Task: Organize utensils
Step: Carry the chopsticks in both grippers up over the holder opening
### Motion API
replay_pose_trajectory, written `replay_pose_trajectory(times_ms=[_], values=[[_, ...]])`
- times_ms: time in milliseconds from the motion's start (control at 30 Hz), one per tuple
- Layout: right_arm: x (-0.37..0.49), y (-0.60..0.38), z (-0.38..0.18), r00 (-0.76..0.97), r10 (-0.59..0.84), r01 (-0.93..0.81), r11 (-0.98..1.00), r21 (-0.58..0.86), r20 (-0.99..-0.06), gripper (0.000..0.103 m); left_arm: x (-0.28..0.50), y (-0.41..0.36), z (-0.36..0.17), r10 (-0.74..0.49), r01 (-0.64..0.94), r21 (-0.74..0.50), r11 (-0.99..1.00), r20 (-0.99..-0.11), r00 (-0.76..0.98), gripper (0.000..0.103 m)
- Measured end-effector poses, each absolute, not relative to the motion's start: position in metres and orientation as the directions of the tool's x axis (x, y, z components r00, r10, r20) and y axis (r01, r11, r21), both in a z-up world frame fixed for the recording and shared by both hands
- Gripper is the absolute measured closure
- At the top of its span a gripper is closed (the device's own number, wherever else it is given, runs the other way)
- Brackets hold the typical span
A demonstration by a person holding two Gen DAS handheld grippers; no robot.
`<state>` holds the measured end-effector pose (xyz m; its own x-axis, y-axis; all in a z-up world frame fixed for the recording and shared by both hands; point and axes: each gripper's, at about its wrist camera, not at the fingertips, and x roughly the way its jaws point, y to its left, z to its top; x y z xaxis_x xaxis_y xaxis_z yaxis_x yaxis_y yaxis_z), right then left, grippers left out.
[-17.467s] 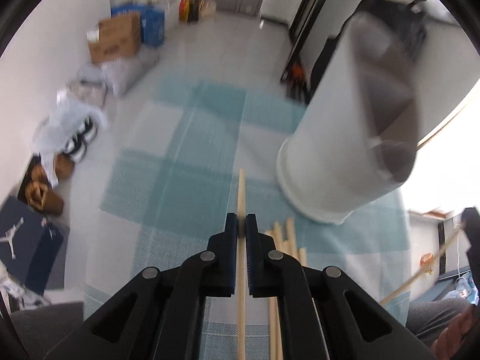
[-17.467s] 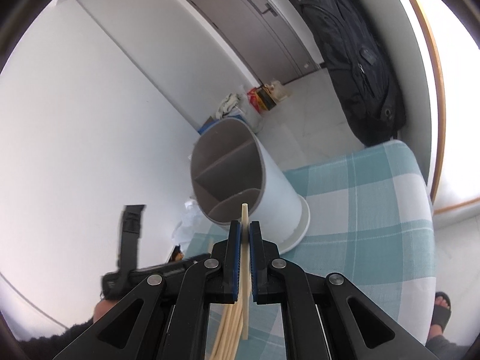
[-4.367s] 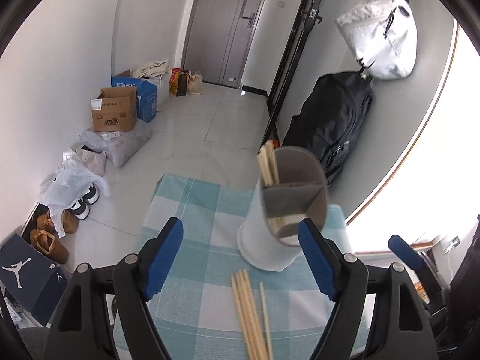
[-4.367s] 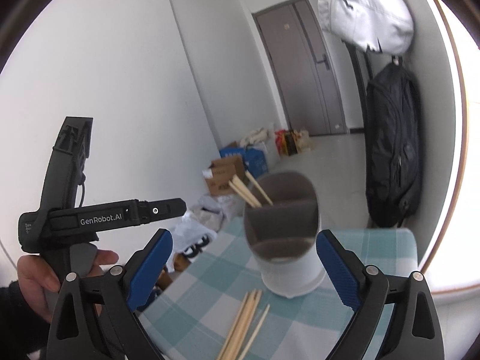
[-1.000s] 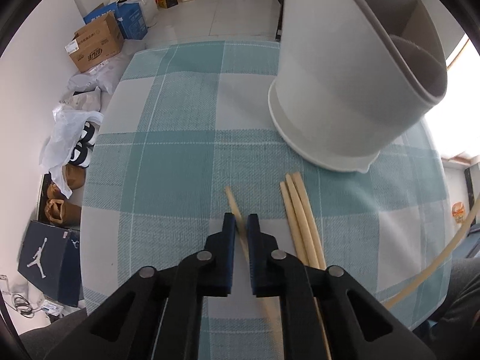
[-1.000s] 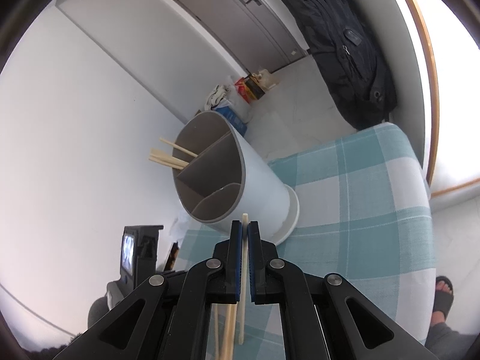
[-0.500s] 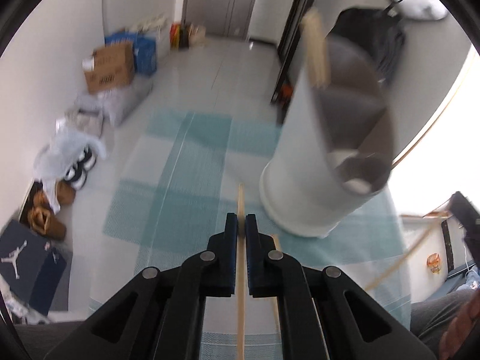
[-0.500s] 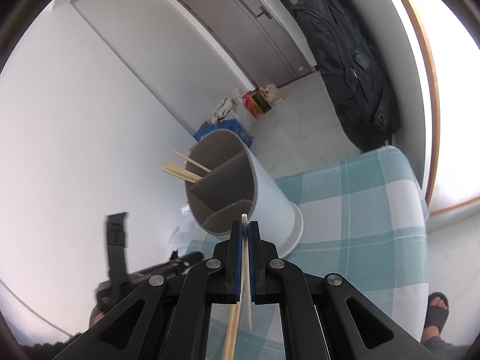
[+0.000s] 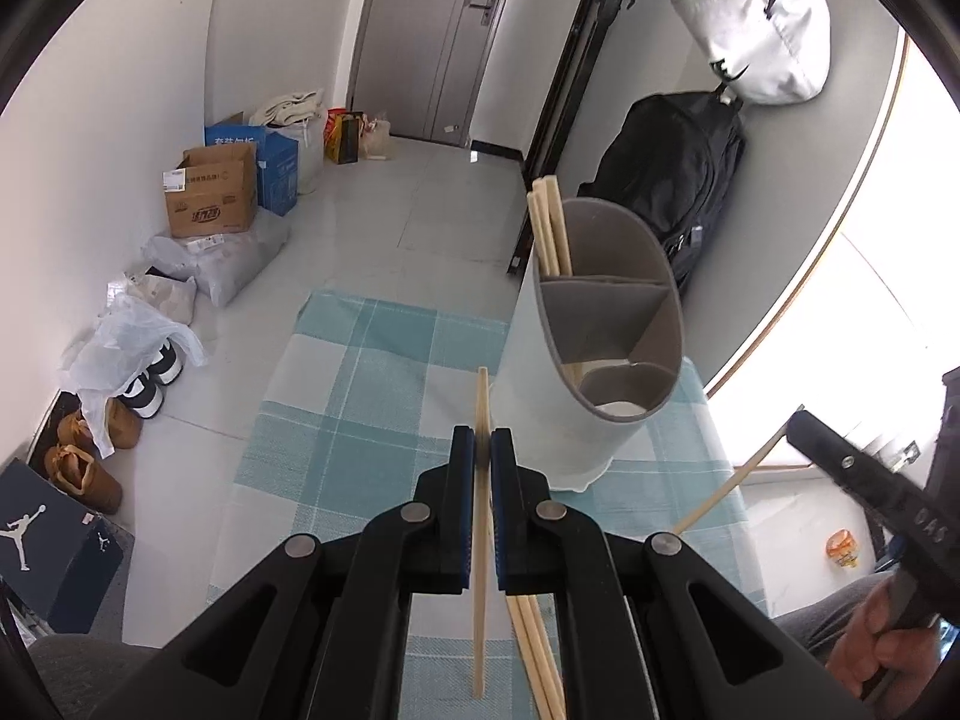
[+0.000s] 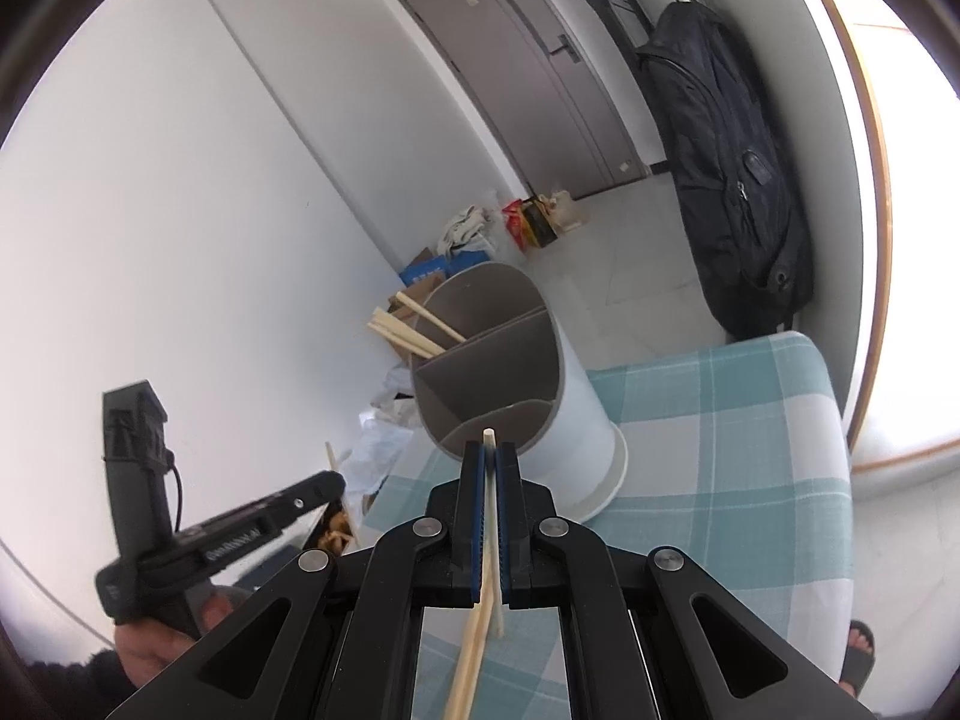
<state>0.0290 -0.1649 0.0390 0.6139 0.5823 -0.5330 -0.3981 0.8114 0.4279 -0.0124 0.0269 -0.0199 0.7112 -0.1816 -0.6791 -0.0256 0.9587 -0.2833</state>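
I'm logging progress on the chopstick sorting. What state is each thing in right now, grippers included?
Left gripper: shut on a chopstick, lifted off the cloth.
Right gripper: shut on a pale chopstick.
Utensil holder: upright on the checked tablecloth; chopsticks in holder in its far compartment only.
Loose chopsticks: lying on the cloth, not yet picked up.
Door: closed.

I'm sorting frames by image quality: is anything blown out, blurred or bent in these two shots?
Left wrist view: the window at right is blown out to white; the utensil holder and the chopstick in the left gripper are sharp; the door frame bows from fisheye. Right wrist view: glare along the right edge, the right gripper and its chopstick crisp, walls curved, corners black.
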Motion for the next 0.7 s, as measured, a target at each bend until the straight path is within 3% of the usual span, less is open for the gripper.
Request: replay_pose_trajectory(times_ms=[700], values=[[0.020,-0.162,0.087,0.669,0.566,-0.446,0.824,0.349,-0.482,0.100,-0.015,0.020,0.022,-0.228,0.050,-0.282,0.958,-0.643,0.731,0.102]])
